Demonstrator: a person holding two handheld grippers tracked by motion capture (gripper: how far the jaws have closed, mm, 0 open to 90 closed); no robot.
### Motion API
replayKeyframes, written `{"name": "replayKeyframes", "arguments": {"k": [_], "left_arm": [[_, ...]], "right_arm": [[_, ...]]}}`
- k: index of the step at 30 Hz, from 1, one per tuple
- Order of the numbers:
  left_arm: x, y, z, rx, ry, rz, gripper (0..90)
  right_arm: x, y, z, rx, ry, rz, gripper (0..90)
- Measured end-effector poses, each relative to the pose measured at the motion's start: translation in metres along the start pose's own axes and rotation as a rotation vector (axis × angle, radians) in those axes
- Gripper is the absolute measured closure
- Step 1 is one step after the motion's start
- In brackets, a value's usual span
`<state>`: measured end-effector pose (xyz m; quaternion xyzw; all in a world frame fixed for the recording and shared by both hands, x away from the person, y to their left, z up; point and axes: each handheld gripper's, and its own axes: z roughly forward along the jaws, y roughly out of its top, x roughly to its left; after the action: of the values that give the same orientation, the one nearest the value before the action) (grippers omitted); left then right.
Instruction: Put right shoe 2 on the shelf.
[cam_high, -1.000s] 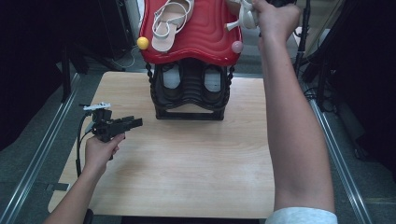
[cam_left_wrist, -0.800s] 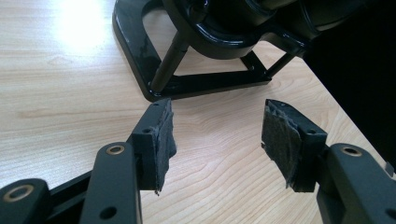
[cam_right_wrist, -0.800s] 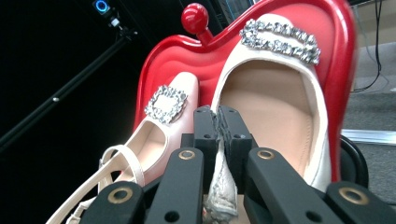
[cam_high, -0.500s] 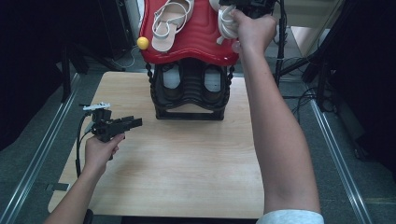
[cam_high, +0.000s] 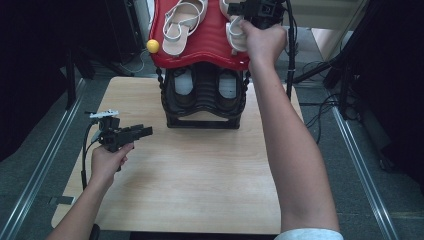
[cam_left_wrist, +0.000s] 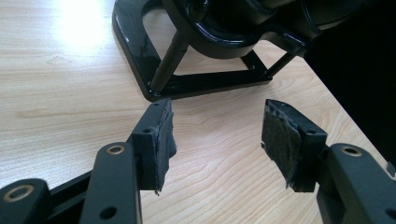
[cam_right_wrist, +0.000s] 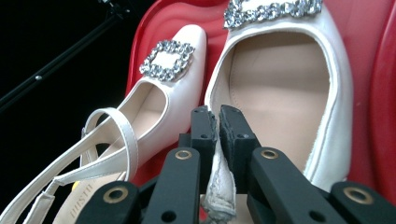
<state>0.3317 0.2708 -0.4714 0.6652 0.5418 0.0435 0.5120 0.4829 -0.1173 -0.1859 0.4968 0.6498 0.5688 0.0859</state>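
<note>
**Right gripper pinches a cream shoe on the red shelf**

We hold the right gripper (cam_right_wrist: 217, 122) at the far right of the scene, over the red top shelf (cam_high: 200, 47) of the black shoe rack (cam_high: 204, 97). Its jaws are clamped on the side wall of a cream slingback shoe (cam_right_wrist: 280, 88) with a jewelled buckle; the rim of the shoe sits pinched between the pads, and the jaws have just been easing apart slightly while the rim stays between them. In the high view our right hand (cam_high: 264, 40) covers much of that shoe, which lies at the right end of the shelf. Its mate (cam_right_wrist: 154, 100), with the same buckle, lies just beside it on the red surface, heel strap trailing toward us.

At the left end of the shelf rests a pair of strappy cream sandals (cam_high: 181, 25), with a small yellow ball (cam_high: 152, 46) at the shelf's left edge.

We keep the left gripper (cam_left_wrist: 217, 135) low over the wooden table (cam_high: 200, 190), near and left of the rack. Its jaws stand apart with nothing between them, pointing toward the rack's black base.
</note>
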Motion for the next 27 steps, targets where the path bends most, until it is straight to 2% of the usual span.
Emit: {"name": "replayKeyframes", "arguments": {"k": [5,16,21,25,27], "left_arm": [[0.0007,0.0003,-0.001,0.001,0.001,0.003,43.9],[-0.0003,0.0,-0.0001,0.003,0.001,0.006,43.9],[0.0,-0.0001,-0.0005,0.009,0.003,0.012,43.9],[-0.0001,-0.0001,-0.0005,0.008,0.003,0.012,43.9],[-0.0002,-0.0002,0.0,0.011,0.002,0.011,43.9]], "right_arm": [[-0.0001,-0.0031,0.0004,-0.012,0.005,0.01,85.9],[0.001,-0.0036,-0.0006,-0.014,0.008,-0.011,84.4],[0.0007,-0.0019,-0.0016,-0.019,0.021,-0.016,80.4],[0.004,0.0001,-0.003,-0.017,0.015,-0.047,75.3],[0.0051,0.0007,-0.0039,-0.018,0.002,-0.046,74.2]]}}
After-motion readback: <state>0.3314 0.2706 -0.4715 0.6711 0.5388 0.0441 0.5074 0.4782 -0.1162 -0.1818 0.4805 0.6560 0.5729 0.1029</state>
